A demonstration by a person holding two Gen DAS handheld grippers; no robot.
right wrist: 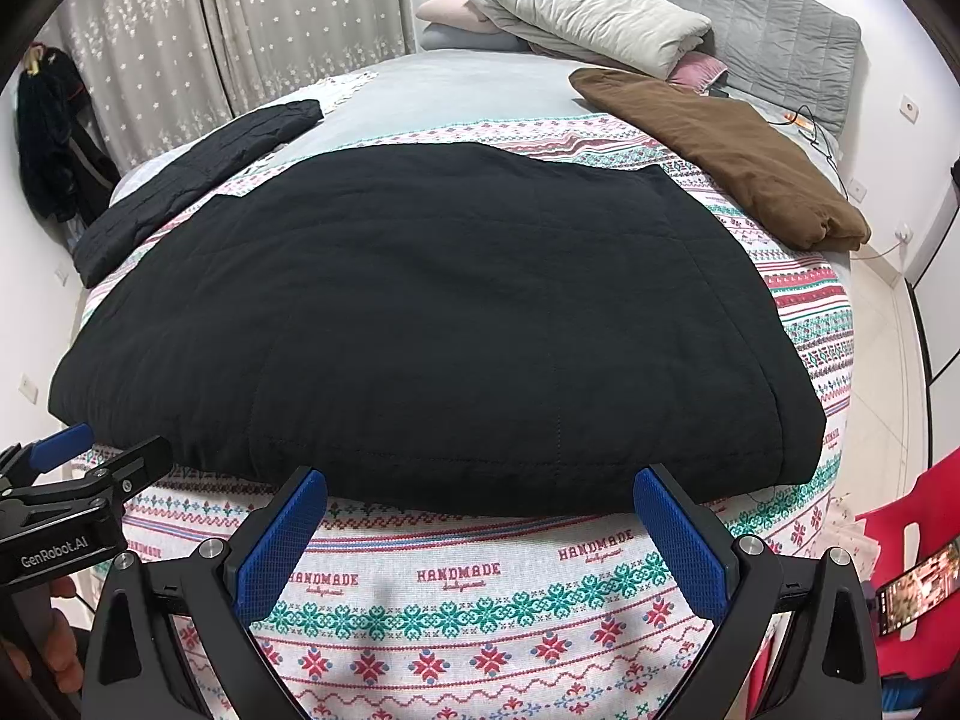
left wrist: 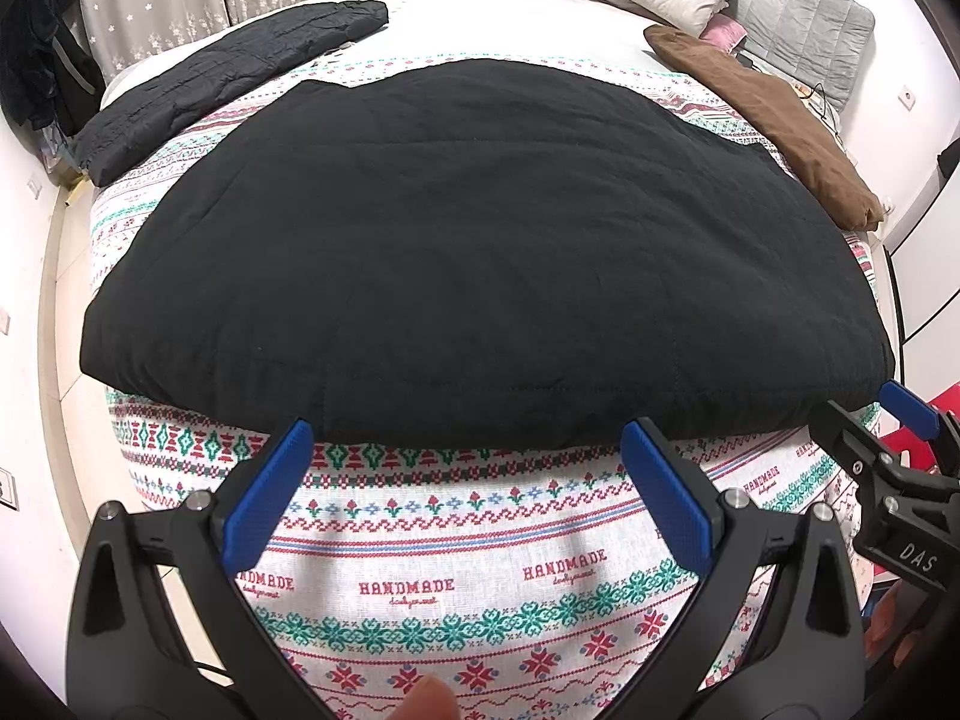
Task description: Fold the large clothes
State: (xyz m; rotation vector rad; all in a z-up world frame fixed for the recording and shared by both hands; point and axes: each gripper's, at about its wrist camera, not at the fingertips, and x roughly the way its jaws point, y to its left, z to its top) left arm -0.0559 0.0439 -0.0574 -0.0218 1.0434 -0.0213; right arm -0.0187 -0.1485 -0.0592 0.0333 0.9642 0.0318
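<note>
Right wrist view: "HANDMADE" bedspread, "GenRobot.AI" on left gripper.

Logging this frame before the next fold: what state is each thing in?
black quilted garment: spread flat on bed, untouched
left claw: open, empty
right claw: open, empty
dark jacket: folded
brown garment: folded
bed cover: spread

My bed, spread with a white cloth patterned in red and green

A black quilted folded garment lies centred; a dark ribbed garment at ten o'clock, a brown folded garment at two, pale pillows at twelve.
</note>
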